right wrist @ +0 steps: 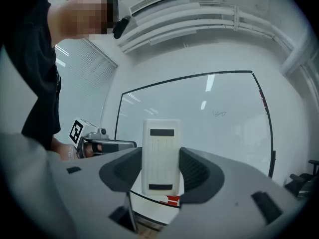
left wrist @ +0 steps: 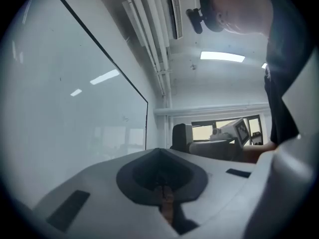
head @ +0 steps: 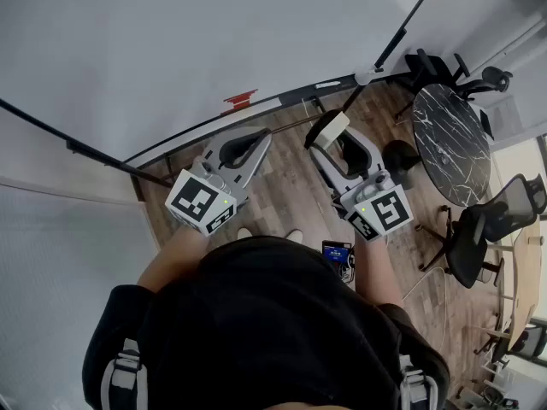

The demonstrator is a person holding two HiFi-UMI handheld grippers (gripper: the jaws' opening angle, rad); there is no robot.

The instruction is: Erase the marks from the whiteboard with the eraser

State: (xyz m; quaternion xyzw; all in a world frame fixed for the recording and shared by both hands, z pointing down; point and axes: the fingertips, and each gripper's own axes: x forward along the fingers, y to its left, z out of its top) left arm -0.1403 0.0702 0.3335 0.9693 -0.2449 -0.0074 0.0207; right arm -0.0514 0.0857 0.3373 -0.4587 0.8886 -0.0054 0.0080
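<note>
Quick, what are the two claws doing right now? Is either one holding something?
Left claw: closed, holding nothing.
Right claw: closed on the eraser.

You are standing before the whiteboard, which is spreading across the wall ahead of you. You are holding the left gripper on your left and the right gripper on your right, side by side, both pointing toward the board's lower edge and apart from it. The eraser is sitting upright between the right gripper's jaws, touching both. The left gripper's jaws are touching each other. A small mark is lying on the board above and right of the eraser. To your right a round table is standing on the floor, with one chair just beside its near edge and another chair at its far edge, near the wall.
</note>
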